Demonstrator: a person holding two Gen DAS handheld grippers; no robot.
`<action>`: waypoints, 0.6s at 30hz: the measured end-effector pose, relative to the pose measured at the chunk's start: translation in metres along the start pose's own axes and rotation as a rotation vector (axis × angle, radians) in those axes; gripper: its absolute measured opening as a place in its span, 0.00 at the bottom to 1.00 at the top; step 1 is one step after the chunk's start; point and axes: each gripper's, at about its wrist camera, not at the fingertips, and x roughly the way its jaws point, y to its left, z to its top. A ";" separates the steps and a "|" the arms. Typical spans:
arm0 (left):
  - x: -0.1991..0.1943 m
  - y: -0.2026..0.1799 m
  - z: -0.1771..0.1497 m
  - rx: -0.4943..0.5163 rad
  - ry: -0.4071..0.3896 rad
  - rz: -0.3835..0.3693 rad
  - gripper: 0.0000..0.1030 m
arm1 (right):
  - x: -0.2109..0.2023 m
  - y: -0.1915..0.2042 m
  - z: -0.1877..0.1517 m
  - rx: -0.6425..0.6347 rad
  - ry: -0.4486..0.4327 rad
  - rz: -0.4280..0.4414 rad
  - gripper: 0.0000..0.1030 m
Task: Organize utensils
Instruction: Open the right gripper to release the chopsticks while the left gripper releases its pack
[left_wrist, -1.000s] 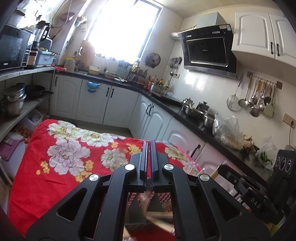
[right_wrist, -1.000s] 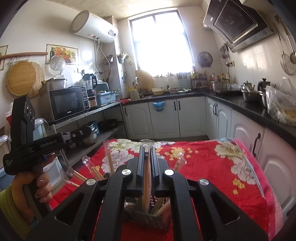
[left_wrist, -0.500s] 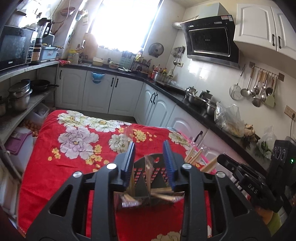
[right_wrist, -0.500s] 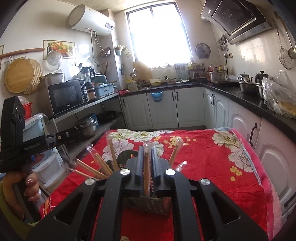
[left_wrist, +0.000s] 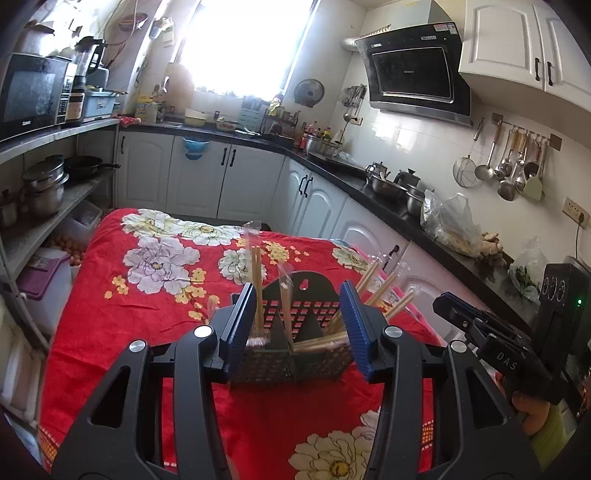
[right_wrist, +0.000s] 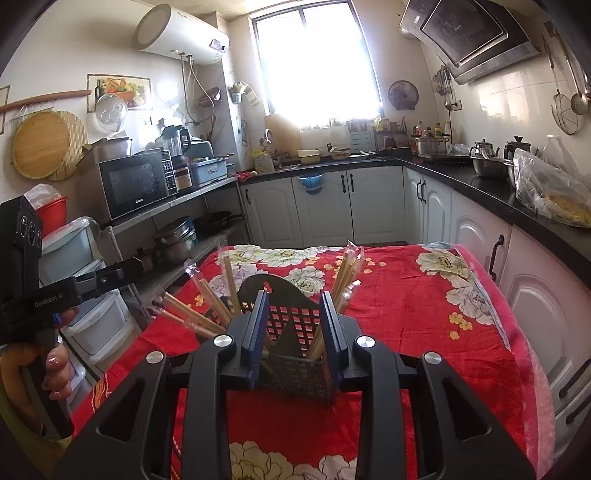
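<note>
A dark perforated utensil holder (left_wrist: 295, 354) stands on the red floral tablecloth (left_wrist: 147, 306). Several wrapped wooden chopsticks (left_wrist: 256, 284) stand in its compartments, some leaning right (left_wrist: 384, 295). My left gripper (left_wrist: 295, 325) is open and empty, its blue pads to either side of the holder, a little before it. In the right wrist view the holder (right_wrist: 295, 354) holds chopsticks leaning left (right_wrist: 195, 314) and right (right_wrist: 347, 273). My right gripper (right_wrist: 295, 328) is open and empty just before the holder. The right gripper's body (left_wrist: 509, 354) shows in the left view.
White cabinets and a black counter (left_wrist: 388, 192) run along the right and back. Shelves with pots (left_wrist: 44, 188) and a microwave (right_wrist: 136, 184) stand on the left. The left gripper's body and hand (right_wrist: 40, 306) show at the left of the right wrist view.
Both grippers have opened and drawn back from the holder. The right gripper let go of the chopstick it held, which now stands in the holder.
</note>
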 end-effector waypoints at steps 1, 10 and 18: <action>-0.003 -0.001 -0.002 0.003 0.000 0.001 0.40 | -0.003 0.001 -0.001 -0.002 -0.001 0.000 0.29; -0.021 -0.005 -0.026 0.006 0.016 0.016 0.47 | -0.026 0.014 -0.013 -0.024 -0.007 0.010 0.37; -0.034 0.003 -0.055 -0.028 0.053 0.019 0.60 | -0.037 0.030 -0.037 -0.042 0.017 0.032 0.51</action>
